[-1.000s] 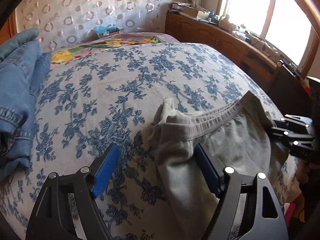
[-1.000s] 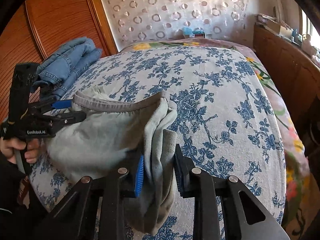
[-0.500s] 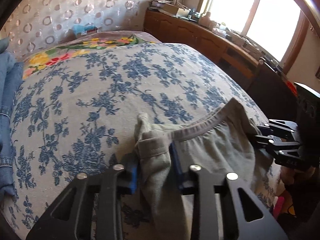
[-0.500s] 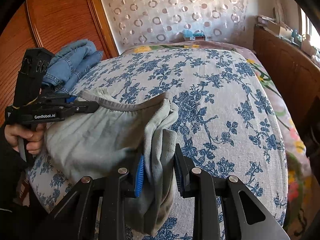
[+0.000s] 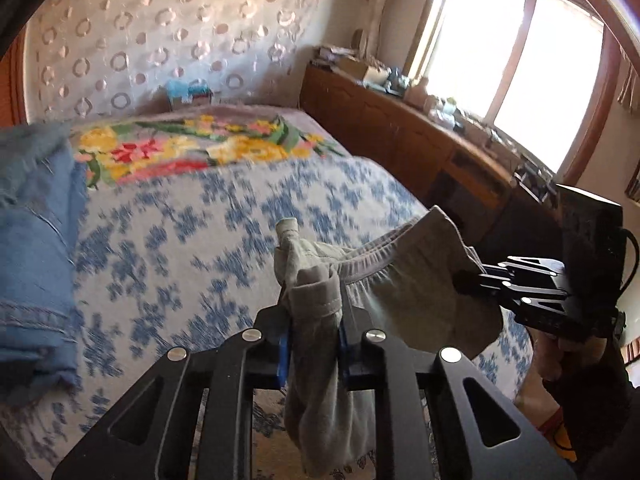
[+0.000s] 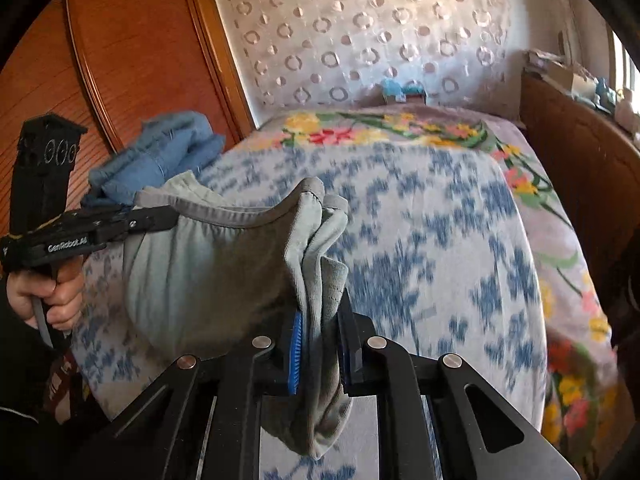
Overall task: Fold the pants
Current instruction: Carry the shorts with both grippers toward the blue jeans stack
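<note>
Each gripper, left gripper (image 5: 314, 344) and right gripper (image 6: 320, 354), clamps one waistband end of the pants (image 6: 208, 280), which span sideways between them above the bed (image 6: 440, 240).

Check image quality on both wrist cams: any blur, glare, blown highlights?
Left wrist: window blown out white; bedspread print motion-smeared; pants in the left gripper fairly sharp.
Right wrist: bedspread smeared too; pants and right gripper crisp; no glare; fisheye bends the wardrobe edges.
</note>
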Tool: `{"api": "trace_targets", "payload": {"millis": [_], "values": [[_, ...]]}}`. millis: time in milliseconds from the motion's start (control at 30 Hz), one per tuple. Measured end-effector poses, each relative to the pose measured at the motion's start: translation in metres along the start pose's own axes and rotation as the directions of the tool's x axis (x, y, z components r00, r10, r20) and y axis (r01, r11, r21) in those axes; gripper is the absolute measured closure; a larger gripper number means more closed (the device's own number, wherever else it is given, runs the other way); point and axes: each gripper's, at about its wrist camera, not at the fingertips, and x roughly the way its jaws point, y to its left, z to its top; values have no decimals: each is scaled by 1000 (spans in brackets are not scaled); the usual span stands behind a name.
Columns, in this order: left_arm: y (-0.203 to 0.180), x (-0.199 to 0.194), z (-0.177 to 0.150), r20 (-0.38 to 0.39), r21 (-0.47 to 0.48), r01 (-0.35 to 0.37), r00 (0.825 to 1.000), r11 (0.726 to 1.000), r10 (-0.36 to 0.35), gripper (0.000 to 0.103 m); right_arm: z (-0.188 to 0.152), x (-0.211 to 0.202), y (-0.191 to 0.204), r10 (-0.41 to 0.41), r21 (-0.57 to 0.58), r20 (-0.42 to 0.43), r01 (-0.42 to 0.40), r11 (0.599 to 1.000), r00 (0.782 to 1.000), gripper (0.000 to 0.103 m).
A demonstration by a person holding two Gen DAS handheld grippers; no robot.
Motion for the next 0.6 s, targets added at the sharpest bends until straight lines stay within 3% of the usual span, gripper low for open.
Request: {"api": "trace_targets", "payload": {"millis": [267, 600], "values": [[27, -43, 26, 79, -17, -132, 988, 991, 133, 84, 60, 16, 27, 58, -123, 37, -53, 991, 998, 88], [70, -94, 44, 168, -85, -264, 947, 961, 275, 84, 126, 35, 69, 157, -269, 93, -127, 955, 983, 88]]}}
